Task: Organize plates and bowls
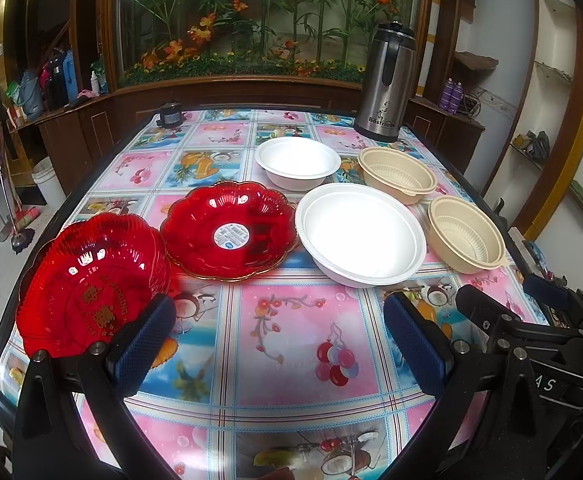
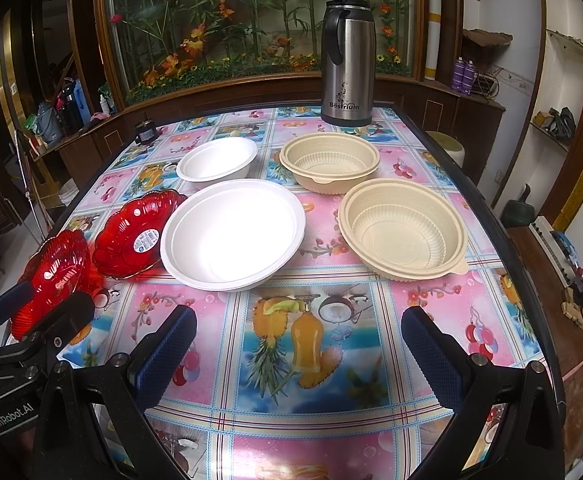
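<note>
Two red scalloped plates lie at the left: a near one point(image 1: 91, 284) point(image 2: 53, 280) and one with a sticker point(image 1: 229, 230) point(image 2: 137, 236). A large white bowl point(image 1: 361, 236) point(image 2: 233, 234) sits mid-table, a small white bowl point(image 1: 297, 162) point(image 2: 217, 164) behind it. Two beige ribbed bowls stand at the right, near point(image 1: 467, 238) point(image 2: 403, 228) and far point(image 1: 397, 174) point(image 2: 329, 162). My left gripper point(image 1: 279, 340) is open and empty above the tablecloth, in front of the plates. My right gripper point(image 2: 299, 356) is open and empty, in front of the large white and near beige bowls.
A steel thermos jug point(image 1: 387, 84) point(image 2: 347, 62) stands at the table's far edge. A small dark jar point(image 1: 170, 115) sits at the far left corner. The table point(image 1: 291, 380) has a fruit-print cloth and dark rim. Cabinets and shelves surround it.
</note>
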### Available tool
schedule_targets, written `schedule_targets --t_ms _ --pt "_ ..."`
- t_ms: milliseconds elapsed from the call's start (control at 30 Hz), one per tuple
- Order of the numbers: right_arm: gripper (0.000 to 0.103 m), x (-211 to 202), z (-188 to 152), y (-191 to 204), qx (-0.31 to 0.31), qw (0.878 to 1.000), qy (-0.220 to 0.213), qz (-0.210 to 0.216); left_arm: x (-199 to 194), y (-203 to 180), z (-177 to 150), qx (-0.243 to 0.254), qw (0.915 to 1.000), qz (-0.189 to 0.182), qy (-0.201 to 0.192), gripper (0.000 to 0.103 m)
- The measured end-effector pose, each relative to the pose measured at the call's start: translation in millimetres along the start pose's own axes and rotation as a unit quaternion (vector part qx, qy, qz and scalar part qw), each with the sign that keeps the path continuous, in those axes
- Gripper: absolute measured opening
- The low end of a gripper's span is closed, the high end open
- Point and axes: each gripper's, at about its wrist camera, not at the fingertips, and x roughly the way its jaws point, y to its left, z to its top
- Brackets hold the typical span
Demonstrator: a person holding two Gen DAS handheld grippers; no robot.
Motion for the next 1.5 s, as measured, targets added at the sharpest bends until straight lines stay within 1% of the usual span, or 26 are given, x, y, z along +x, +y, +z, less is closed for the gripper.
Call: schedule_targets --t_ms 733,1333,1400,1500 --pt "0.103 -0.7 0.4 -0.4 0.000 1.000 0.000 0.000 -0.2 0.2 -0.5 0.002 1.0000 0.001 0.001 0.103" --pt "0.103 -2.5 -1.3 -3.6 0.007 1.000 0.000 0.009 -1.3 -2.5 -2.5 0.007 1.0000 0.001 0.005 0.103" --pt "0.103 -2.6 -2.3 -3.1 0.006 1.000 0.000 0.011 -2.3 -1.3 -2.6 0.006 1.0000 -0.001 0.005 0.103" --pt "0.103 -1.8 -2.7 -1.1 0.007 1.000 0.001 0.021 -11.0 13.3 -2.8 -0.010 0.9999 -0.004 -0.004 0.103"
